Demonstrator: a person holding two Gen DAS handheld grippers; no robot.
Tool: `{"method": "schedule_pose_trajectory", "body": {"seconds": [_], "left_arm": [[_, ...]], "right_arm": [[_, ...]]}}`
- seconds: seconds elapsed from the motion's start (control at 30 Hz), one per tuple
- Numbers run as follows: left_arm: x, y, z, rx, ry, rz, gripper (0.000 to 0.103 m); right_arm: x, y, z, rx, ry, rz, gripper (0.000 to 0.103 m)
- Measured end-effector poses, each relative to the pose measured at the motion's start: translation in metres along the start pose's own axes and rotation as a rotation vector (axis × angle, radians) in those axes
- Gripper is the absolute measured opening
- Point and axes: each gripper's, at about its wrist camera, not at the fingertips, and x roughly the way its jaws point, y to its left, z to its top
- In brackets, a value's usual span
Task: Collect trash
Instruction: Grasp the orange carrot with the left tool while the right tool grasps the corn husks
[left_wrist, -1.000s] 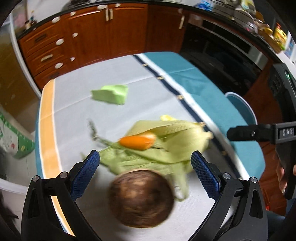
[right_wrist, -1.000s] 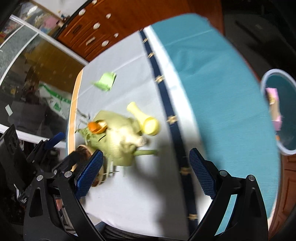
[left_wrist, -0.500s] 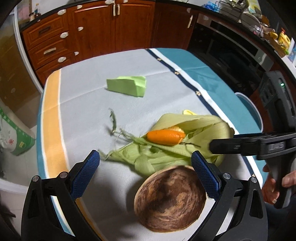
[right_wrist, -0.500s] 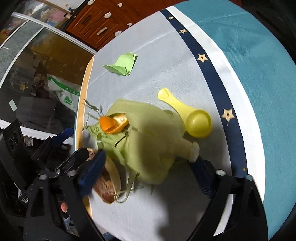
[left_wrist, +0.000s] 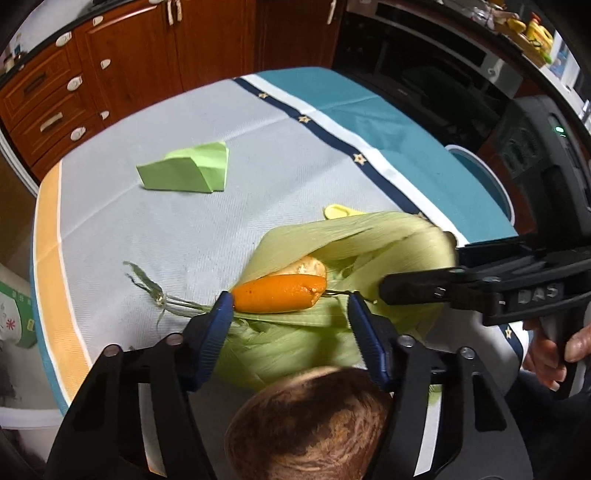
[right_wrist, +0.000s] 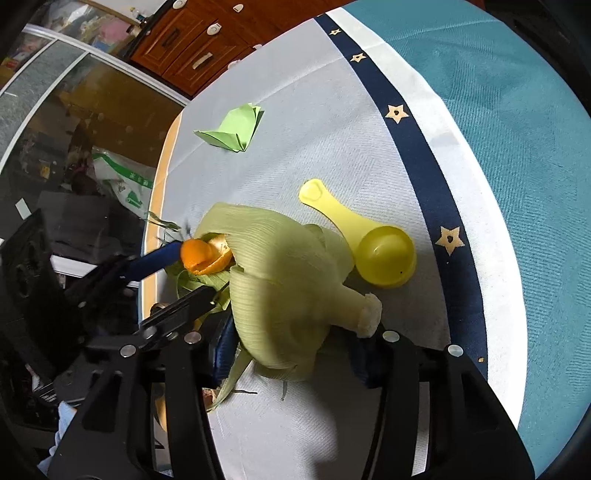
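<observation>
Trash in a heap on the counter (left_wrist: 221, 206), spread with a grey cloth edged by an orange band, a navy star stripe and a teal field: pale green ribbed corn husks (left_wrist: 369, 240), curled orange citrus peel (left_wrist: 280, 293) lying on top, thin green stems (left_wrist: 147, 284) trailing off toward the orange band. Folded light green paper (left_wrist: 188, 170) well apart from the heap, farther across the grey cloth. Yellow plastic measuring scoop (right_wrist: 384, 254) just beside the husks, bowl toward the star stripe, handle pointing away; from the left wrist view only its handle tip peeking past the husks. Round brown mottled shell-like bowl (left_wrist: 314, 421) close under the left wrist camera, touching the husk edge.

Left gripper (left_wrist: 290, 306) angled down over the heap, blue pads either side of the orange peel, jaws closing; one pad tip at the peel's end, the other just short of it, no firm pinch visible. Right gripper (right_wrist: 295, 354) low at the thick stub end of the husks, jaws closing with the husk bundle between them, pads partly hidden behind it; cannot tell whether pressing yet. Person's hand (left_wrist: 550, 350) wrapped on the right gripper's handle. Teal round bin (left_wrist: 487, 181) with pale rim beyond the counter's edge.
</observation>
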Motion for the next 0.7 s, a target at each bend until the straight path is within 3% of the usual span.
{"method": "schedule_pose_trajectory", "body": {"seconds": [0.13, 0.37, 0.5, 0.7], "left_arm": [[0.004, 0.003, 0.004, -0.015, -0.003, -0.001, 0.051], [0.002, 0.002, 0.002, -0.059, -0.02, -0.006, 0.039], [-0.009, 0.007, 0.0, -0.108, -0.033, -0.004, 0.032], [-0.036, 0.004, -0.002, -0.117, -0.063, -0.002, 0.032]], "right_arm": [[0.0, -0.001, -0.001, 0.002, 0.0, 0.013, 0.049], [-0.003, -0.006, -0.003, 0.028, -0.016, 0.06, 0.056], [-0.004, -0.004, -0.005, 0.003, -0.034, 0.004, 0.04], [-0.019, 0.004, -0.005, -0.019, -0.071, 0.006, 0.036]]}}
